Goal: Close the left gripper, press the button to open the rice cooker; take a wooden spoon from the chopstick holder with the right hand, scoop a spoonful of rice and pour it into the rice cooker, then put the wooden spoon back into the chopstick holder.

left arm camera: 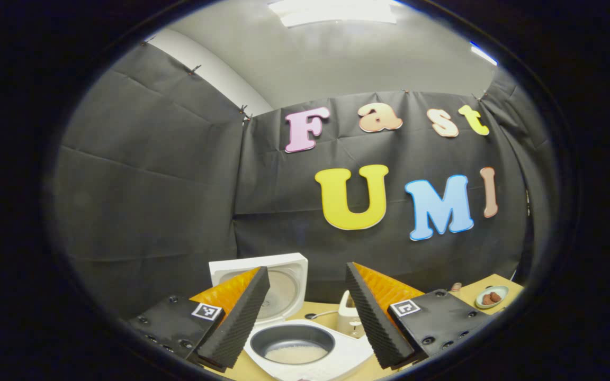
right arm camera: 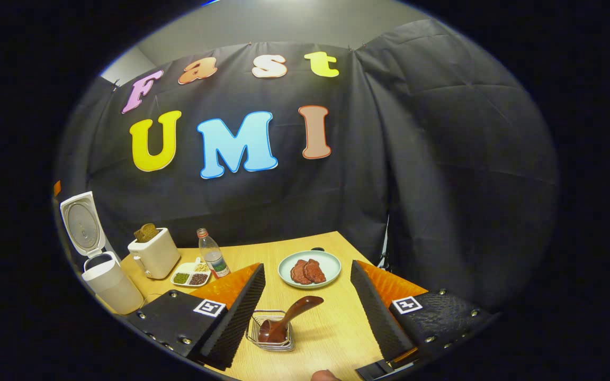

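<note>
Right gripper view looks along the right hand-held gripper (right arm camera: 307, 312), whose two fingers stand wide apart with nothing between them — released, and hanging just above and behind the chopstick holder (right arm camera: 271, 333), a small wire basket on the desk (right arm camera: 331, 338). The wooden spoon (right arm camera: 289, 318) sits in that holder bowl-down, its handle leaning up and to the right into the gap between the fingers; that slant offers the handle as the natural place to grip, and the open fingers suit either a fresh grasp or a spoon just let go. Beyond the holder lie a pale plate (right arm camera: 309, 269) with reddish-brown pieces, then a bottle (right arm camera: 213, 260), a divided dish of beans (right arm camera: 191, 275) and a toaster (right arm camera: 153, 253) with bread in it, all set back out of the working path. At the far left stands the rice cooker (right arm camera: 106, 278), its lid (right arm camera: 81, 222) tipped upright. In the left gripper view, the left hand-held gripper (left arm camera: 307, 317) is also spread open and empty, held above the rice cooker (left arm camera: 310, 346), so the lid (left arm camera: 268, 283) stays clear behind it. The inner pot (left arm camera: 292, 343) shows a shallow layer of white rice (left arm camera: 295, 353) at the bottom. With lid up, rice in the pot and spoon in the holder, I judge the task close to finished, though these frames alone cannot settle it.
</note>
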The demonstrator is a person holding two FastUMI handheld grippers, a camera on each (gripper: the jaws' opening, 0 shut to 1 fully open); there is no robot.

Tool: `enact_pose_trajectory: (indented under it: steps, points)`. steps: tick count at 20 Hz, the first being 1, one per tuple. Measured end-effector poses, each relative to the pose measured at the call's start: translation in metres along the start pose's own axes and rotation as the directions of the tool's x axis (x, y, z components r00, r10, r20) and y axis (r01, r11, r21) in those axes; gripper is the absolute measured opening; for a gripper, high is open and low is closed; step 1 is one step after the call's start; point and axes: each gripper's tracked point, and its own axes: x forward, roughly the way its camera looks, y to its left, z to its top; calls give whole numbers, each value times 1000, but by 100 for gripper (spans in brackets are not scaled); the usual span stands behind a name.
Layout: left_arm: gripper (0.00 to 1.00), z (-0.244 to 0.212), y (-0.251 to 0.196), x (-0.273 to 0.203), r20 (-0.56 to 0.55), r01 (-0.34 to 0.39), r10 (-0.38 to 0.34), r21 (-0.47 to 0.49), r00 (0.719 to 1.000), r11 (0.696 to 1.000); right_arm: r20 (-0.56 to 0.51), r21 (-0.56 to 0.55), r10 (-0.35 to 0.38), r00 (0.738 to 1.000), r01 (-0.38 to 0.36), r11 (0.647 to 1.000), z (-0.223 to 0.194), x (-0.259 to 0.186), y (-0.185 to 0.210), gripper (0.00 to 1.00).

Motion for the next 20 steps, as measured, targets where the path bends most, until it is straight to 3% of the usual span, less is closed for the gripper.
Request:
enact_pose_trajectory:
  steps: [6, 7, 10, 13, 14, 15, 20]
  points:
    - [100, -2, 41, 80, -33, -105, 106, 25, 994, 994, 84, -60, -33, 996, 38, 997, 31, -42, 3, 99]
    - [99, -4, 45, 90, -45, -117, 118, 27, 992, 993, 90, -67, -42, 995, 48, 997, 33, -48, 3, 94]
    - [99, -12, 58, 125, -70, -138, 139, 32, 988, 990, 109, -72, -61, 992, 69, 995, 39, -64, 4, 99]
    - [99, -21, 67, 156, -88, -150, 153, 41, 984, 988, 113, -83, -82, 990, 91, 992, 37, -77, 4, 99]
    - [99, -25, 71, 167, -94, -157, 161, 46, 982, 986, 111, -90, -89, 990, 99, 991, 35, -79, 4, 94]
    - [99, -28, 75, 178, -97, -162, 166, 48, 981, 986, 107, -95, -97, 989, 107, 990, 32, -82, 4, 99]
    - [99, -46, 98, 233, -151, -203, 209, 54, 966, 978, 82, -115, -109, 991, 118, 986, 30, -92, -1, 98]
